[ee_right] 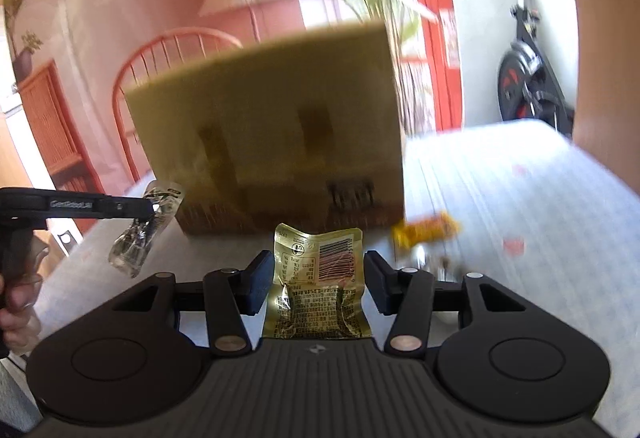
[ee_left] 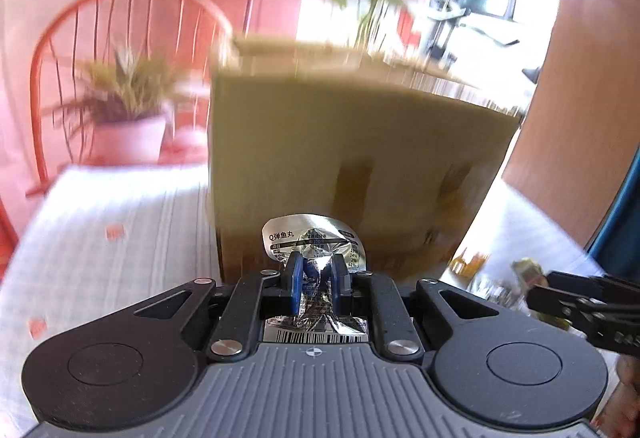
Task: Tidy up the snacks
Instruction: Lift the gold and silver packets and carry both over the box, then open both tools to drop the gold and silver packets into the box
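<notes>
The left gripper (ee_left: pixel 316 272) has its blue pads clenched on a crumpled silver packet (ee_left: pixel 314 238), pinched at its middle so the foil puckers and its printed top fans up toward twelve o'clock. The right gripper (ee_right: pixel 316 278) holds a gold packet (ee_right: pixel 316 286) between its wider-set jaws, the pads seeming to press both side edges, though the contact is hard to confirm. Both look light, soft and slick, so I'd judge a hold across the flat sealed body, not a loose corner, is safest; squeezing harder only wrinkles the foil. Straight ahead of each gripper at twelve o'clock stands a tall cardboard box (ee_left: pixel 352 158), its open top above the packets, on a pale striped tablecloth (ee_left: pixel 120 222). The right wrist view shows the silver packet dangling from the left gripper at nine o'clock, and a yellow snack (ee_right: pixel 424 234) lying on the cloth at two o'clock; the left wrist view shows only the right gripper's tip at three o'clock.
</notes>
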The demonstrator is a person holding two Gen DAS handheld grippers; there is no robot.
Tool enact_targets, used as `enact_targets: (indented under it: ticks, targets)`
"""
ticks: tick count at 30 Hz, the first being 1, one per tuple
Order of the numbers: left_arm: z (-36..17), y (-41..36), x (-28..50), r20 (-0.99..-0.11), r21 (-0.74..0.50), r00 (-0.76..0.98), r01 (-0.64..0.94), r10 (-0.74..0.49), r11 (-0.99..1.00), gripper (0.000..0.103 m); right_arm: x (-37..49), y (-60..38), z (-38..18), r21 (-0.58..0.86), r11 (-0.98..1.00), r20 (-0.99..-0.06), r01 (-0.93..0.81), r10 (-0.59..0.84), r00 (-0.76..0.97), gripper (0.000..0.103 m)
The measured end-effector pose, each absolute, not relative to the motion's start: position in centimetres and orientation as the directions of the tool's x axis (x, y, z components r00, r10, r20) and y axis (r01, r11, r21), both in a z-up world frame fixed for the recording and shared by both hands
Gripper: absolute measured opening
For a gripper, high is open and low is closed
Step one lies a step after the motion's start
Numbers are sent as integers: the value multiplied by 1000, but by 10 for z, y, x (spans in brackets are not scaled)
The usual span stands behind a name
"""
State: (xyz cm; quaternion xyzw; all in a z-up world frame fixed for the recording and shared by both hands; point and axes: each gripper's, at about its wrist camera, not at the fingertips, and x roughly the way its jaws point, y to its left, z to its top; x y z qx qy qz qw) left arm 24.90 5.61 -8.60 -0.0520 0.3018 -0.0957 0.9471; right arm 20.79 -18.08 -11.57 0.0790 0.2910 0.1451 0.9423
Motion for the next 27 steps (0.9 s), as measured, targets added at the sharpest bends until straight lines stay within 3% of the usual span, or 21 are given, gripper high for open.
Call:
enact_targets:
  ticks: [8, 14, 22, 27]
  targets:
    - [-7, 49, 259, -397, -137, 881, 219, -256, 966, 15, 246, -170, -45, 168, 934, -363, -315, 356, 861, 52]
    - [33, 34, 299, -325, -126, 907, 238, -267, 963, 15, 288, -161, 0, 124, 928, -252, -352, 372, 893, 52]
    - [32, 14, 372, -361, -116, 899, 222, -249, 968, 16, 359, -151, 10, 180, 914, -178, -363, 394, 902, 52]
    - [12, 14, 398, -417, -106, 883, 191, -218, 976, 16, 384, -144, -12, 172, 924, -233, -342, 375, 897, 55]
